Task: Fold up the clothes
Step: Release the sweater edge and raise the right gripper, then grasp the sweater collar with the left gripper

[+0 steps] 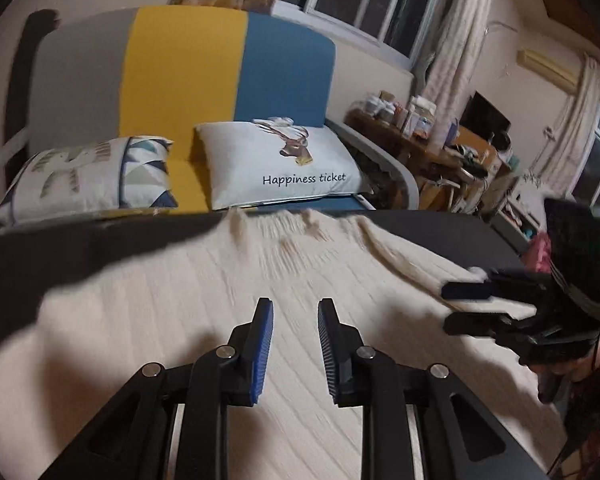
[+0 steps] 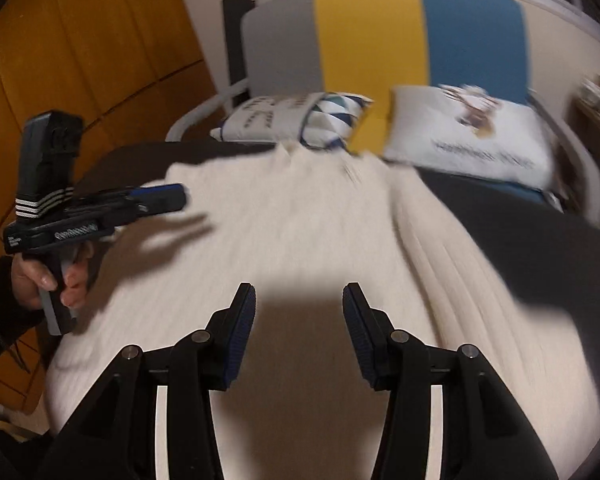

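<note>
one cream ribbed garment [image 1: 228,304] lies spread flat on a dark table [image 1: 52,256], with two grippers above it.

the left gripper [image 1: 295,344] hangs over the garment's near part, jaws moderately apart, holding nothing. the right gripper [image 2: 299,328] hangs over the garment's near edge, jaws wide apart, empty. the garment reaches to the table's far edge; its right side shows a folded ridge. one hand [image 2: 48,280] grips the left tool's handle at the table's left edge. behind the table's far edge stands a grey, yellow and blue sofa [image 1: 180,72] with two cushions: one patterned cushion [image 1: 84,176] and one white cushion [image 1: 284,164] printed "happiness ticket". nothing blocks the garment.
</note>
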`<state>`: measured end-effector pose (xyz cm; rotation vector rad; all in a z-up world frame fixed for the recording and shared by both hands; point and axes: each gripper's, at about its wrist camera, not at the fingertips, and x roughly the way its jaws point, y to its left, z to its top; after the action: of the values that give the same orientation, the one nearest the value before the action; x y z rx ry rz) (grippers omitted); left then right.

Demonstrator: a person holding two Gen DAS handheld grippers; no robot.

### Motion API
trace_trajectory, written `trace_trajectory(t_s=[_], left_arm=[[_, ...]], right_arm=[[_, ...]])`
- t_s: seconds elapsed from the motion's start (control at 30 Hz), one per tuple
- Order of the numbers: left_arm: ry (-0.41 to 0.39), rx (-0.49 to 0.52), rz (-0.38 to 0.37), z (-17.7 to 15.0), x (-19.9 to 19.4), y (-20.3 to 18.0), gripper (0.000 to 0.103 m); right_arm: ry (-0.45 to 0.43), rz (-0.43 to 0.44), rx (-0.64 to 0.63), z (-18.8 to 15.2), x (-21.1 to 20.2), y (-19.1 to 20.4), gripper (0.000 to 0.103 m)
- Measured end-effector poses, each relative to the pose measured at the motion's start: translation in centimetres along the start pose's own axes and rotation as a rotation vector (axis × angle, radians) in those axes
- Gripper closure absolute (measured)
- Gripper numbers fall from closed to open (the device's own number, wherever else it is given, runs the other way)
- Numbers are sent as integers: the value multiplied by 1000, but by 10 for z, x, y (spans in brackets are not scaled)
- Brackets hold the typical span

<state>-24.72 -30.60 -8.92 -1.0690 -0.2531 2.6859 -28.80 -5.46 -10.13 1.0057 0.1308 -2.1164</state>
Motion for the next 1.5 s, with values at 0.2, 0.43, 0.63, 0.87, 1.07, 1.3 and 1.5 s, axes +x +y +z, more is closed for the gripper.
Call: trace_trajectory(t_s=[0.2, 0.43, 0.63, 0.87, 1.07, 1.3, 1.5], left_arm=[[117, -83, 80, -2, 50, 33, 81], [37, -59, -176, 29, 39, 22, 79], [201, -208, -333, 58, 109, 32, 74], [387, -369, -432, 76, 187, 47, 71], [396, -422, -510, 81, 209, 38, 71], [374, -343, -575, 89, 204, 15, 97], [243, -152, -518, 98, 187, -12, 101]], right_arm=[[102, -131, 8, 36, 63, -27, 53], [28, -84, 133, 30, 45, -73, 68], [53, -61, 53, 25, 36, -53, 63], [18, -28, 108, 10, 40, -66, 63], [-9, 0, 145, 8, 38, -70, 63], [-7, -3, 150, 9, 34, -65, 63], [-5, -57, 54, 27, 35, -46, 63]])
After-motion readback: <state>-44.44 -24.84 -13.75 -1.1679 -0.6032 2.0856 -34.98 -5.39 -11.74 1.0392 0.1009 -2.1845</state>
